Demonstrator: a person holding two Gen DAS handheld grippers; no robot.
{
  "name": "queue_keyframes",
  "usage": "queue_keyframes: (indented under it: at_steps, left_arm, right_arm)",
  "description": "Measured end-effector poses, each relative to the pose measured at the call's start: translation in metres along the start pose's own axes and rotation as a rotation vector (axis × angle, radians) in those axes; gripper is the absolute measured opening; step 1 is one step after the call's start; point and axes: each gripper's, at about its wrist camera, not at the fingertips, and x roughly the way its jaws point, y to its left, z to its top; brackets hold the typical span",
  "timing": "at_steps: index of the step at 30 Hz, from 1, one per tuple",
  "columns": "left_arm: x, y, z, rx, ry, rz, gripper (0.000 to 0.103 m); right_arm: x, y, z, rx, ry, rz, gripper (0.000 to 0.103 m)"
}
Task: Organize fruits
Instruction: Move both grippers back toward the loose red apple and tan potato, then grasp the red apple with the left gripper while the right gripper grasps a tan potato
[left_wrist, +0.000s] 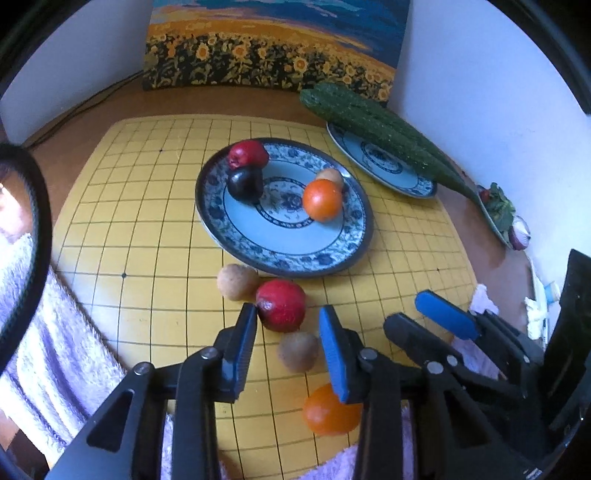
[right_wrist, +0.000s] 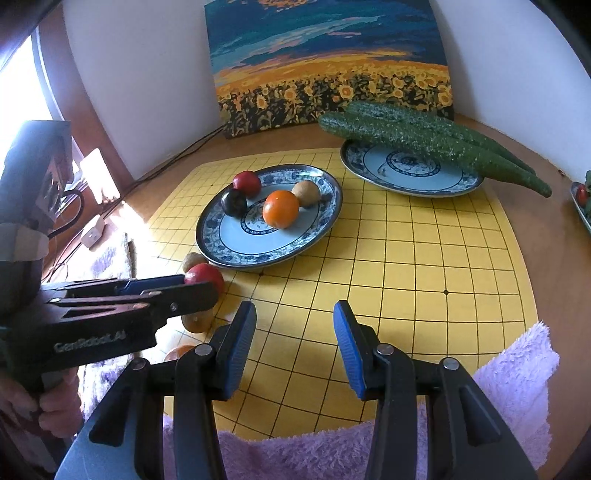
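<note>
Fruits lie loose on the yellow grid mat (left_wrist: 147, 206) as well as on the near plate (left_wrist: 291, 254), and the step in hand looks to be picking up one loose piece with the left gripper (left_wrist: 288, 321). Nearest, an orange (left_wrist: 325, 417) sits partly under the left gripper's right finger; just beyond it a brown kiwi-like fruit (left_wrist: 298, 350) lies in the gap between the spread fingers. A little farther, the red apple (left_wrist: 282, 304) rests against the tip of the left finger, off to the left of the gap, though I cannot be sure from this warped view whether they truly touch. To do it well, the gripper should shift left until the apple is centred, then close gently so nothing rolls into the tan fruit (left_wrist: 236, 287) beside it. The right gripper (right_wrist: 295, 325) hangs open and empty over bare mat to the right. Farther on, the plate already holds a dark plum (left_wrist: 244, 184), a second apple (left_wrist: 248, 154), another orange (left_wrist: 322, 199) and a brown fruit (left_wrist: 332, 176). Farthest right, cucumbers (left_wrist: 376, 129) lie across a second plate (left_wrist: 388, 173).
</note>
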Motion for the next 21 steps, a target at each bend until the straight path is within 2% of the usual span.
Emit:
queue_keyframes:
  at_steps: [6,11,21]
  left_arm:
    - [0.009,0.0021,0.0013,-0.03,0.011,0.03,0.034]
    - [0.0094,0.0012,0.0011,-0.019,-0.01,0.05,0.032]
    - [0.0028,0.0028,-0.0011,0.012,-0.03,0.022,0.032]
  right_arm:
    - [0.002,-0.0039,-0.0033,0.01,-0.001,0.019,0.045]
    - [0.0019,-0.0067,-0.0058,0.016,-0.002,0.023,0.045]
    - [0.0044,-0.0053,-0.0063,0.029,0.002,0.014,0.045]
